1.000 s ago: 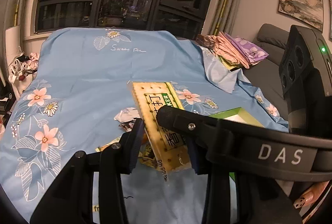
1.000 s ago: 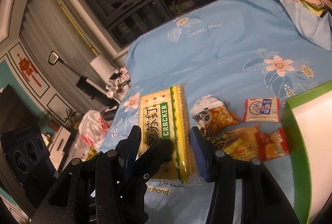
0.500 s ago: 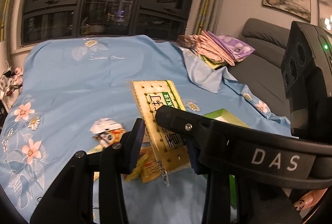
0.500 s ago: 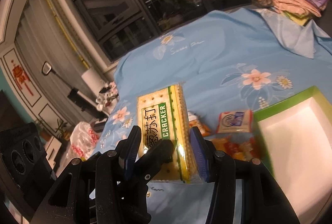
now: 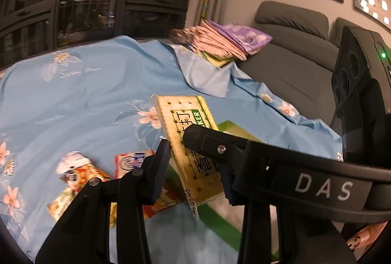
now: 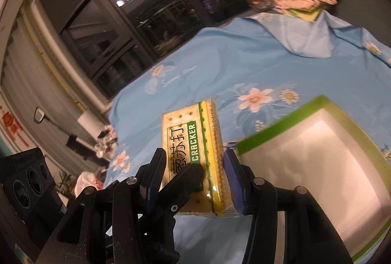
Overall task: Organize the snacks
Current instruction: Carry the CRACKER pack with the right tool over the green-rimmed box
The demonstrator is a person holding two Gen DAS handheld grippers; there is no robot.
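Cracker pack carried toward the green-rimmed box

Both tongs, left gripper and right gripper, stay clamped on one cracker pack, narrowly parted. Since a second ago it has swung from above the loose snacks to the box, now alongside; its empty white interior offers clear room beside the blue sheet.

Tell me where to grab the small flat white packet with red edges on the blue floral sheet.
Grip the small flat white packet with red edges by its far edge, with a tool coming from above. It lies flat on the blue floral sheet with other snack packets crowding its near side, so a side approach likely finds nothing to pinch.
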